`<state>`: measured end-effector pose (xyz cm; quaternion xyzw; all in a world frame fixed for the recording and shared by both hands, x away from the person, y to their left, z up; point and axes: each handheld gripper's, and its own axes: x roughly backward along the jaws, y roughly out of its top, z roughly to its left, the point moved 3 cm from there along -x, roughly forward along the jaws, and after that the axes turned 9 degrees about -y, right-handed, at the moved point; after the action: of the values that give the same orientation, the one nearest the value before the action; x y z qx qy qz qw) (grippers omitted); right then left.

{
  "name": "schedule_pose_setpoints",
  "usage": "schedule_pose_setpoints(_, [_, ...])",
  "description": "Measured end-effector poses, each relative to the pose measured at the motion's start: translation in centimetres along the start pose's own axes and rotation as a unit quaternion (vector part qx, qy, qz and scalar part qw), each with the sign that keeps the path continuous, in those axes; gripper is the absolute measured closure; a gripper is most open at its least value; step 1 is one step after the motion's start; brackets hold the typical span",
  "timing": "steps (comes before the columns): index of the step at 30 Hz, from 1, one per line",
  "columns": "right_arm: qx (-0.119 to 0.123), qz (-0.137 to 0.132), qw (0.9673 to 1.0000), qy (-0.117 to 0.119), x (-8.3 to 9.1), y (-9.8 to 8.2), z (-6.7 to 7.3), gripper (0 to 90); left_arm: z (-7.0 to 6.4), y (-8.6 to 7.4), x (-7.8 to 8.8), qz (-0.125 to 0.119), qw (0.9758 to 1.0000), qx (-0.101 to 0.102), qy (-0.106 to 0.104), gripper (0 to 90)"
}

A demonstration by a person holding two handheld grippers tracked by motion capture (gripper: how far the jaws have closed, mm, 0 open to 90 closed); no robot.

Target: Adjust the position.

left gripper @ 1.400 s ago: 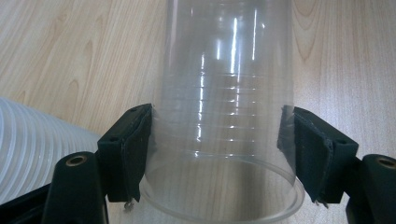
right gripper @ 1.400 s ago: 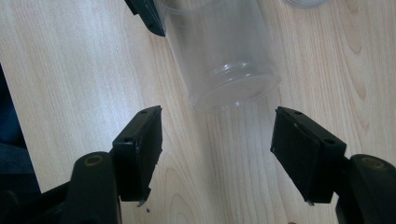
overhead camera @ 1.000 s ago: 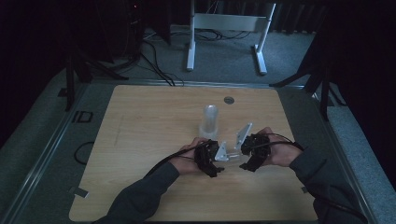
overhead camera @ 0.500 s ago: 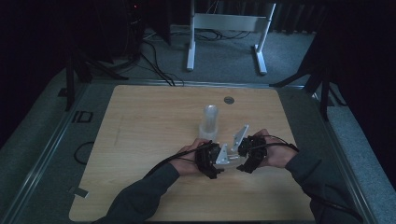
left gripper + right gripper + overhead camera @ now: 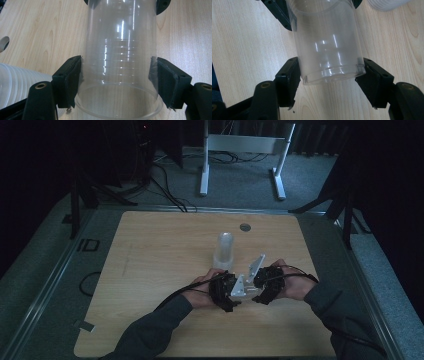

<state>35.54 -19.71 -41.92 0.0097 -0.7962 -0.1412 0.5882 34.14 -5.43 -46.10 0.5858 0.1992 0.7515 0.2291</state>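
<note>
Left gripper view: we see clear cup pinched by left tongs near rim; right tongs (just closing) pinch base, cup lying level between them, nearer us than cup stack on worktop.

High view above the table, both gripper views close (sharing one clear cup).
</note>
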Motion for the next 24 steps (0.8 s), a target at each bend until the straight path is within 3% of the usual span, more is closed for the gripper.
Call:
schedule_pose_setpoints(15, [-0.004,-0.004,1.0,0.002,-0.11,-0.27,-0.03,40.6,-0.1,0.16,-0.13,-0.009,0.9999,0.001,0.012,26.1])
schedule_pose_setpoints(24, [-0.007,-0.01,0.9999,0.003,-0.07,-0.33,0.01,41.6,-0.03,0.18,-0.14,-0.011,0.9997,0.01,0.018,17.0])
